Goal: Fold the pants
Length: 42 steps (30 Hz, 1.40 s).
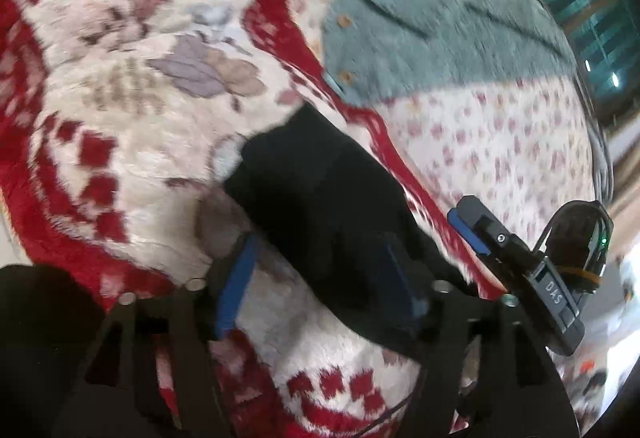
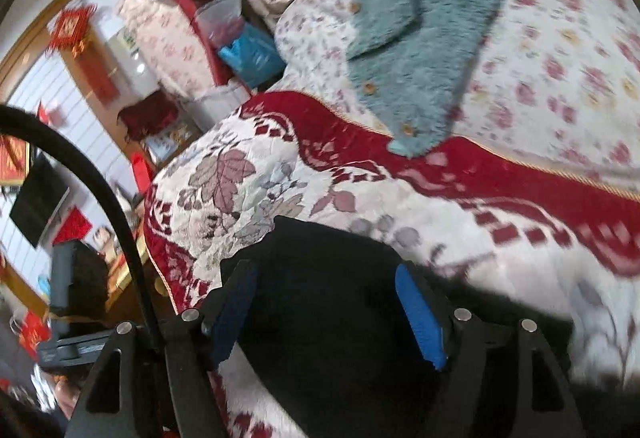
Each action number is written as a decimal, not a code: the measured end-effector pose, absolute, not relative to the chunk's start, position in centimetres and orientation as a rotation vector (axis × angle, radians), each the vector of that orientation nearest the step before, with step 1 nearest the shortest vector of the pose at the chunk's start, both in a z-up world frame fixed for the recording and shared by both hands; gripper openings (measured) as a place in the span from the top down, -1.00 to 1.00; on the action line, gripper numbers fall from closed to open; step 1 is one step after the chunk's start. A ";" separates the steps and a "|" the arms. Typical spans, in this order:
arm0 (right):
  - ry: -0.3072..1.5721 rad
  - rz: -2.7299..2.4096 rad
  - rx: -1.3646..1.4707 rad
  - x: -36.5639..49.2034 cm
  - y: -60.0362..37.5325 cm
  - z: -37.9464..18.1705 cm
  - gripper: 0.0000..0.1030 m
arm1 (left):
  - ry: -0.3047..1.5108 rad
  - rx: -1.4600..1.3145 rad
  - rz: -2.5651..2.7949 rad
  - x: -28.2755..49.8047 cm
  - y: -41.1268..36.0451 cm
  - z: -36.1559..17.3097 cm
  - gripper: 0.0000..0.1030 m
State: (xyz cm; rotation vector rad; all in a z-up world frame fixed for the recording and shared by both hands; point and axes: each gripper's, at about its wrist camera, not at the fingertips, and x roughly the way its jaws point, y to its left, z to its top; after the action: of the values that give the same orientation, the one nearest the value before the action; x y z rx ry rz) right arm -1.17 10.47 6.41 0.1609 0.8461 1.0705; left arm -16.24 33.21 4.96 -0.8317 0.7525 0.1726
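Observation:
The black pants lie on a red and white floral blanket. In the left wrist view a black corner of them runs between my left gripper's blue pads, which stand wide apart. My right gripper shows at the right edge of that view. In the right wrist view the pants fill the gap between my right gripper's blue pads, also wide apart, so both grippers are open over the cloth. The rest of the pants is hidden under the grippers.
A fluffy teal cardigan with buttons lies on the flowered bedsheet beyond the blanket; it also shows in the right wrist view. Left of the bed in that view are bags, boxes and a wooden door.

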 end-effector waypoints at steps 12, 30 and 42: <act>0.944 1.212 -0.234 2.5 23.0 5.2 -0.36 | 0.848 -0.872 0.180 -12.9 34.2 0.9 -0.37; 0.850 1.291 -0.096 1.1 21.3 7.0 0.72 | 0.710 -0.743 0.086 -12.9 32.6 4.5 0.57; 0.682 1.233 0.322 0.3 3.1 14.2 0.72 | 0.583 -0.485 -0.175 -13.2 21.7 15.1 0.57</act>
State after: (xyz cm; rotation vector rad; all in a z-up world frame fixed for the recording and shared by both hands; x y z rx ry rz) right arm 0.27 3.14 14.24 0.3223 0.6816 1.2334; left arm -13.19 21.65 15.06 -0.4853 0.5825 -0.1749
